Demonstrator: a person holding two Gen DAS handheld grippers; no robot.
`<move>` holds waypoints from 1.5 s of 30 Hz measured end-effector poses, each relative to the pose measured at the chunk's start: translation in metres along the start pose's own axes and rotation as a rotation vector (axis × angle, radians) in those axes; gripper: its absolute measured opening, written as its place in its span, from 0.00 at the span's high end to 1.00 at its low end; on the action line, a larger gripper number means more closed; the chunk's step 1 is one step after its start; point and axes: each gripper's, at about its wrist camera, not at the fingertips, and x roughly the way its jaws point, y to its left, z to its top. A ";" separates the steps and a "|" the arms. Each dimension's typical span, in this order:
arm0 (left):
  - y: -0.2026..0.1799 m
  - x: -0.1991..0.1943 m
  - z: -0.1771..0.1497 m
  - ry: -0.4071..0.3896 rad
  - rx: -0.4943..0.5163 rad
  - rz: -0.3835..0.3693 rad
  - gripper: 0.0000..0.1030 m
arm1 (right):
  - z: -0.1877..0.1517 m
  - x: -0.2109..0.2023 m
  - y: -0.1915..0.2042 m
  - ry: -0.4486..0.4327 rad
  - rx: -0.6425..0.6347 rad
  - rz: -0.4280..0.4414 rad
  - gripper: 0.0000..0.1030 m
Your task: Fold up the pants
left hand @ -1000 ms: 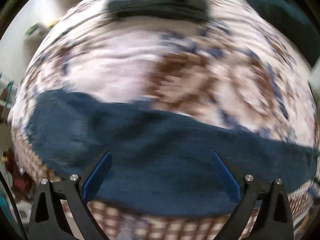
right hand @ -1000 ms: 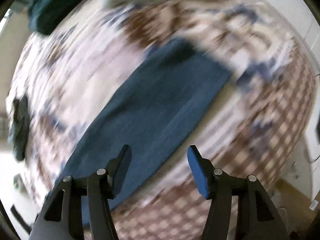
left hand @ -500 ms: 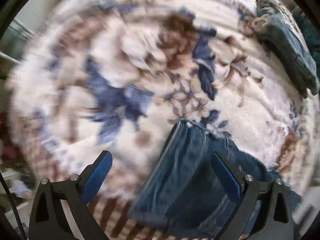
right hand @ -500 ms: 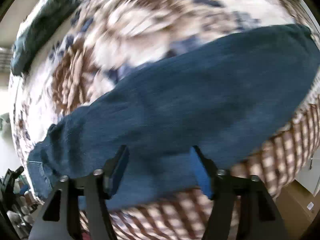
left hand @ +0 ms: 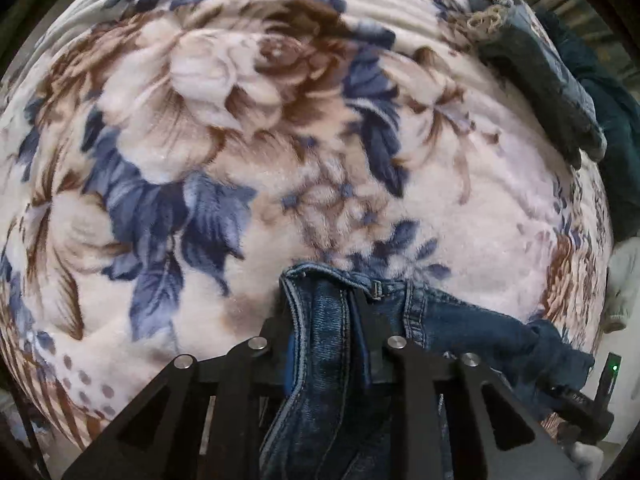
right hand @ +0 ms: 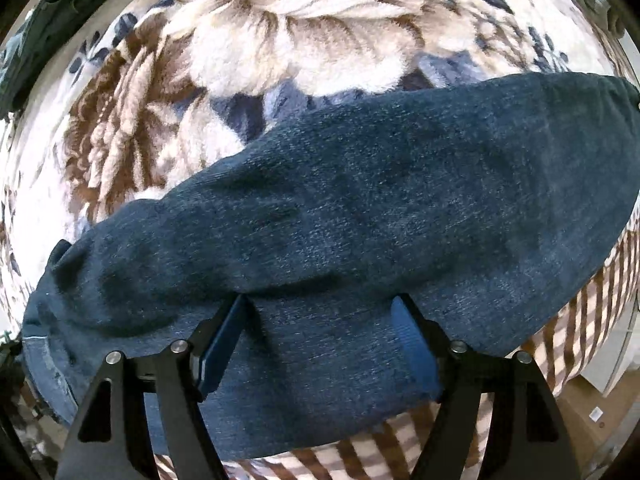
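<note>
Clamped jaws of the left gripper pinch the stitched waistband of a pair of blue denim pants, which bunch up between the black fingers and trail off to the right across a floral fleece blanket. Spread wide, the jaws of the right gripper sit low over a pant leg, their blue pads touching the denim without closing on it. That leg lies flat and slantwise on the blanket, near its brown checked border. Other dark folded garments rest at the blanket's far right edge in the left wrist view.
</note>
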 end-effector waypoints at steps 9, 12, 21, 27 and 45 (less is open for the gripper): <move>0.023 -0.038 -0.031 0.046 -0.127 -0.185 0.41 | -0.025 -0.025 -0.045 0.120 0.164 0.132 0.25; 0.026 -0.027 -0.050 0.100 -0.134 -0.187 0.41 | -0.049 -0.014 -0.058 0.193 0.248 0.211 0.25; 0.013 -0.034 -0.079 0.031 0.048 0.007 0.84 | -0.056 -0.031 -0.057 0.007 0.276 0.248 0.87; 0.006 -0.023 -0.078 0.081 0.107 0.078 0.77 | -0.042 -0.006 -0.054 0.173 0.173 0.172 0.87; -0.095 -0.028 -0.021 0.018 -0.057 0.028 0.52 | 0.117 -0.027 0.126 0.280 -0.313 0.448 0.37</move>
